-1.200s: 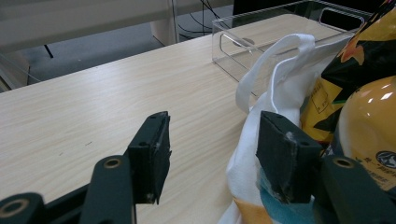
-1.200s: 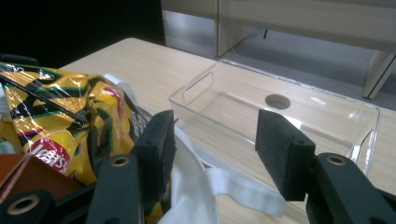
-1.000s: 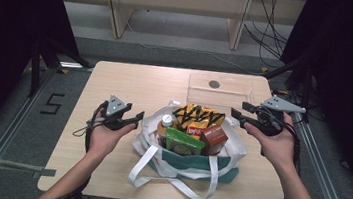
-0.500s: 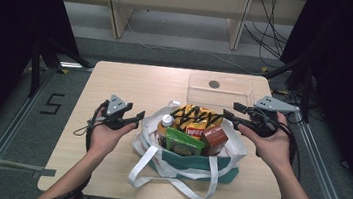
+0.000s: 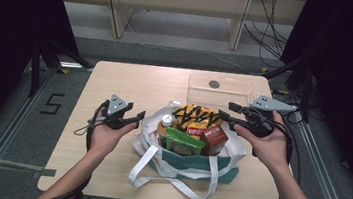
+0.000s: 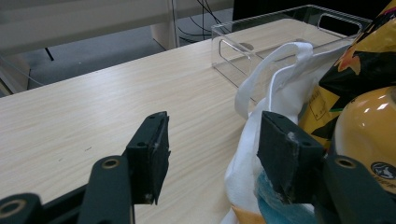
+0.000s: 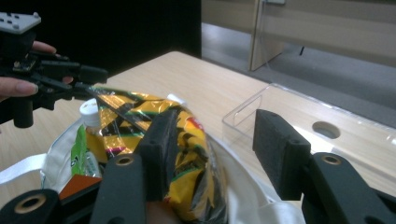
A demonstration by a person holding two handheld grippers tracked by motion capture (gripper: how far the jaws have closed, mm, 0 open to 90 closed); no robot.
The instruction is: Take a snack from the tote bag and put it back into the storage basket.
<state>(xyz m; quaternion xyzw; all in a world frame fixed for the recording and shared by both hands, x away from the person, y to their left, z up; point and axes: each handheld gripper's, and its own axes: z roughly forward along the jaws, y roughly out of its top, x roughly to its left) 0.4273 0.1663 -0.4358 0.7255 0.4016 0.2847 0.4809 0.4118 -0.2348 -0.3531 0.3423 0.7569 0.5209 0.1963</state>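
A white and green tote bag (image 5: 192, 162) stands at the table's front middle. It holds a yellow-and-black snack bag (image 5: 196, 116), a white-capped bottle (image 5: 165, 124), a green packet (image 5: 183, 141) and a red-brown box (image 5: 214, 136). My left gripper (image 5: 134, 120) hovers open just left of the bag's rim; in the left gripper view its jaws (image 6: 212, 154) stand apart with the white rim (image 6: 266, 88) beside the right one. My right gripper (image 5: 227, 111) is open at the bag's far right rim, above the snack bag (image 7: 189, 140), with nothing pinched between its jaws (image 7: 212, 149).
A clear plastic bin (image 5: 218, 86) sits empty on the table behind the bag, at the back right. Bare tabletop (image 5: 131, 82) stretches to the left and far side. The bag's handles (image 5: 175, 185) lie loose toward the front edge.
The right gripper has edged left, toward the bag's rim and the snack bag. The left gripper and the bag have stayed put.
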